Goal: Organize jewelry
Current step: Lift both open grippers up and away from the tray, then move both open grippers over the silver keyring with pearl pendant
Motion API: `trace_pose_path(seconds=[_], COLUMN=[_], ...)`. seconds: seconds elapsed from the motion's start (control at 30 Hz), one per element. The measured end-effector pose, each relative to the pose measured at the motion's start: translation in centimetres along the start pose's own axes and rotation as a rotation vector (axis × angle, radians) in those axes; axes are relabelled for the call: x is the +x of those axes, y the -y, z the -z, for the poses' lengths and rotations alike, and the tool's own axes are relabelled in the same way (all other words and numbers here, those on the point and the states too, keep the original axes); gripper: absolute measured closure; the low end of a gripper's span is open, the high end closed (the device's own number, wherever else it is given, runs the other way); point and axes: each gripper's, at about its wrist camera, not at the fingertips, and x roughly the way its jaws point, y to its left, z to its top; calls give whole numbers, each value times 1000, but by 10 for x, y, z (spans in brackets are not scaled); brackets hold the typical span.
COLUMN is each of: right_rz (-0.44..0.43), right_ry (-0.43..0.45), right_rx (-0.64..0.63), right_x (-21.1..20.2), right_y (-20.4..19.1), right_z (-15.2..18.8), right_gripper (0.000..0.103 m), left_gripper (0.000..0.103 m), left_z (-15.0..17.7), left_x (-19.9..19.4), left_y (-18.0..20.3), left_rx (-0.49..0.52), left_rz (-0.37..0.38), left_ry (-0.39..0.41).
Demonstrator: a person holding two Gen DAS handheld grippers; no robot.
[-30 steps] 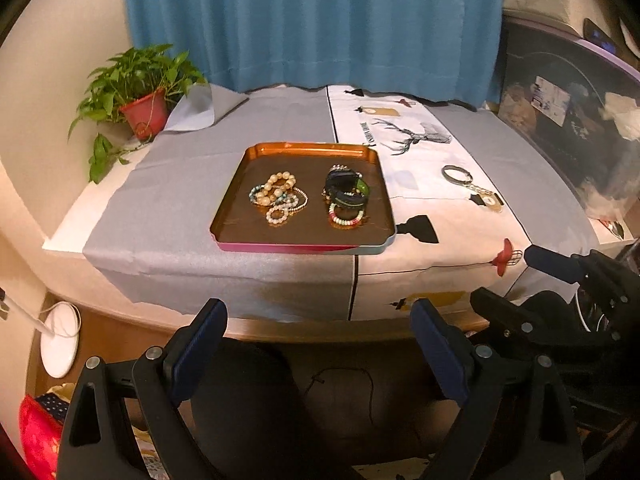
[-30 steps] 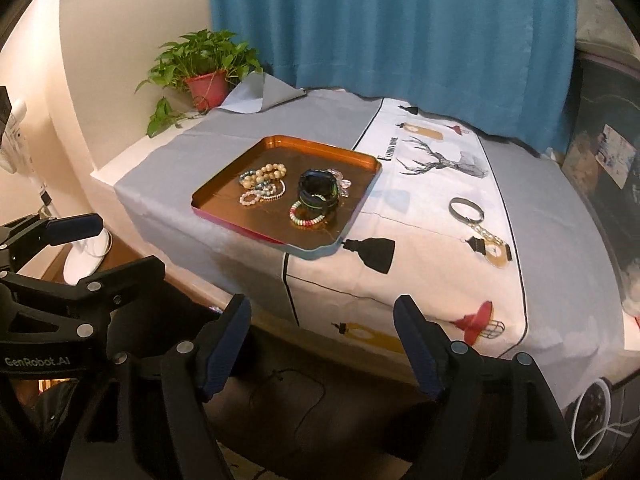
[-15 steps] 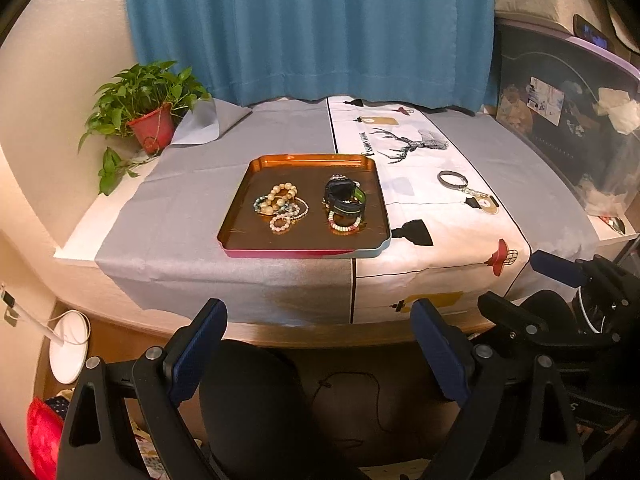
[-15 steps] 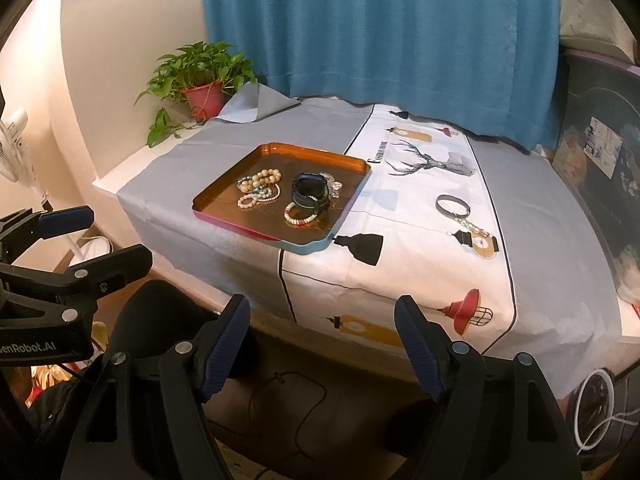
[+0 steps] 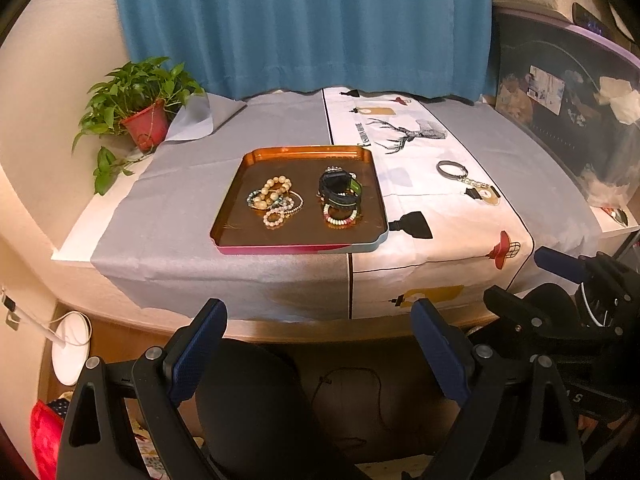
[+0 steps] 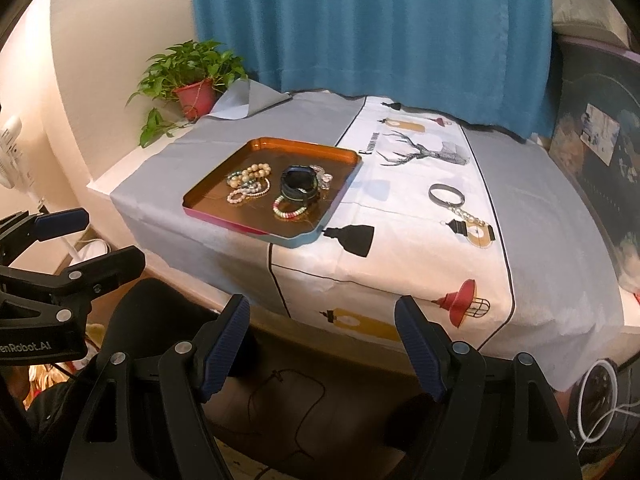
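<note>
The blue-padded fingers (image 5: 196, 354) of the left gripper (image 5: 318, 354) and of the right gripper (image 6: 320, 352) stand spread apart and empty, below the front edge of the cloth-covered worktop (image 5: 240, 276). On it, the orange metal tray (image 5: 232, 216) holds pale beaded bracelets (image 5: 276, 200), a dark watch (image 5: 340, 190) and a multicoloured bead bracelet (image 5: 339, 216). A grey bangle with a chained charm (image 5: 452, 169) lies on the cloth, right of the tray.

Cloth (image 5: 240, 128) lay bare L of tray (image 5: 236, 196). Potted plant (image 5: 140, 108) blocked far-L corner; keyring (image 6: 460, 204) lay R.
</note>
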Motion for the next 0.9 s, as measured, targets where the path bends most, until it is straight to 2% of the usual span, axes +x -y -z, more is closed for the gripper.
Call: trace_pose_path(seconds=[0.4,0.57,0.9], right_rz=[17,31,118], right_ry=[-24,-25,-11], right_rx=[59,94,220], right_x=[15,18,26], right_y=[28,48,127], right_z=[-1,-1,-5], right_gripper=[27,27,27], left_gripper=[12,12,12], left_z=[-11,-21,-69], left_x=[22,32,59], left_y=[15,25,60], left_rx=[23,28,48], left_rz=[10,38,105], left_ry=[-42,-65,-62])
